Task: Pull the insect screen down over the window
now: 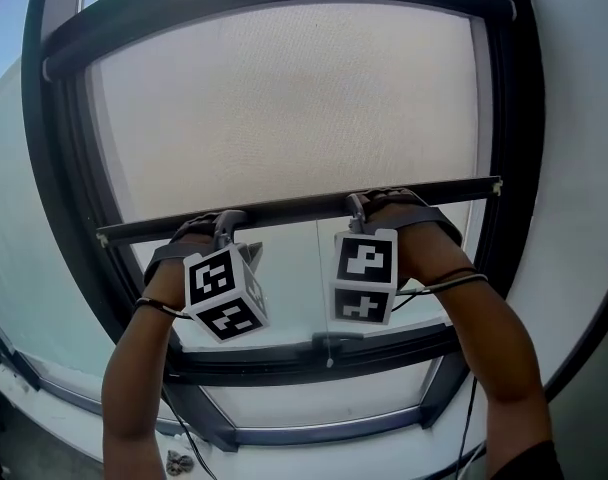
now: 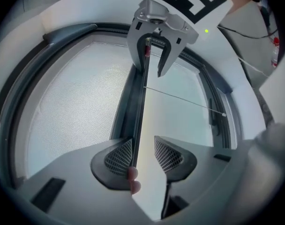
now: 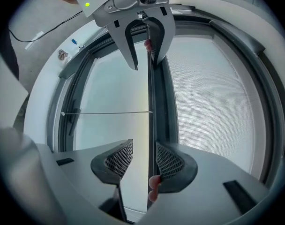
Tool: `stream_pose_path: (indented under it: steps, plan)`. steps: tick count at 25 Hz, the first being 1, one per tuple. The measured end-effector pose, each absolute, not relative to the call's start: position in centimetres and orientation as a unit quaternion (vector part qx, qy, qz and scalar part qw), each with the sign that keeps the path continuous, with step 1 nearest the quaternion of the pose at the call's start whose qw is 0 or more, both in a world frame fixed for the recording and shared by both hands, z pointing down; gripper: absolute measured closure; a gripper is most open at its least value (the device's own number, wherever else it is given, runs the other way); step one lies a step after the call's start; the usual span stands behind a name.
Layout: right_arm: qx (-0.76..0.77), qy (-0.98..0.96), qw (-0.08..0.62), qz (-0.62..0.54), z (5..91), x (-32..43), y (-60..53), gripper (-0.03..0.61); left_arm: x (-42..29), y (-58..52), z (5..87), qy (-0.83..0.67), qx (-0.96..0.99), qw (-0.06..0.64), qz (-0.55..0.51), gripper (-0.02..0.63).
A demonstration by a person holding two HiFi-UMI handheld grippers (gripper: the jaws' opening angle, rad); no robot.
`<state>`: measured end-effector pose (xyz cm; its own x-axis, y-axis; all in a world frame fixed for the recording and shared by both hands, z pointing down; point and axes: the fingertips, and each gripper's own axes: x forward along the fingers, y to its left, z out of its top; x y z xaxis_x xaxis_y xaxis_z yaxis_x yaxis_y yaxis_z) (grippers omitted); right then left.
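The insect screen (image 1: 284, 108) covers the upper part of the window, inside the dark window frame (image 1: 54, 168). Its dark bottom bar (image 1: 294, 208) lies across the opening at about mid height, a little lower at the left end than at the right. Below the bar the pane (image 1: 284, 288) is uncovered, and a thin cord (image 1: 317, 278) hangs from the bar's middle toward the lower frame. Both grippers are up at the bar, the left gripper (image 1: 224, 226) left of the middle and the right gripper (image 1: 356, 206) right of it, and each marker cube (image 1: 224, 293) faces the head camera. In the left gripper view, the left gripper's (image 2: 143, 150) fingers (image 2: 119, 157) stand spread. The bar runs between them, close against one pad, with a clear gap to the other. The right gripper view shows the same for the right gripper (image 3: 143, 154): its fingers (image 3: 169, 161) are apart, the bar lies along the pad on the mesh side, and the other pad stands off it. Each gripper view shows the other gripper farther along the same bar.
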<state>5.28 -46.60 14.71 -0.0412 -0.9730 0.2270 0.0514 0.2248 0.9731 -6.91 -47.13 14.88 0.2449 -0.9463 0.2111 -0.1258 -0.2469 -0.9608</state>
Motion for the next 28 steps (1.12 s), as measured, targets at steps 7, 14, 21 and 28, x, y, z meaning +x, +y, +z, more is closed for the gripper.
stream_pose_path:
  steps: [7, 14, 21, 28]
  plan:
    - [0.413, -0.560, 0.551, -0.460, 17.7, 5.0, -47.2, 0.423, -7.2, -47.7, 17.8, 0.416, -0.664, 0.436, -0.444, 0.465]
    - [0.418, -0.567, 0.543, -0.458, 18.4, 5.0, -47.3, 0.423, -6.9, -47.7, 18.3, 0.422, -0.687, 0.414, -0.422, 0.468]
    - [0.396, -0.591, 0.547, -0.440, 21.1, 4.7, -47.1, 0.423, -7.1, -47.7, 21.1, 0.404, -0.690, 0.402, -0.446, 0.472]
    - [0.394, -0.605, 0.539, -0.434, 24.7, 4.9, -46.9, 0.423, -6.8, -47.5, 24.7, 0.407, -0.686, 0.399, -0.452, 0.472]
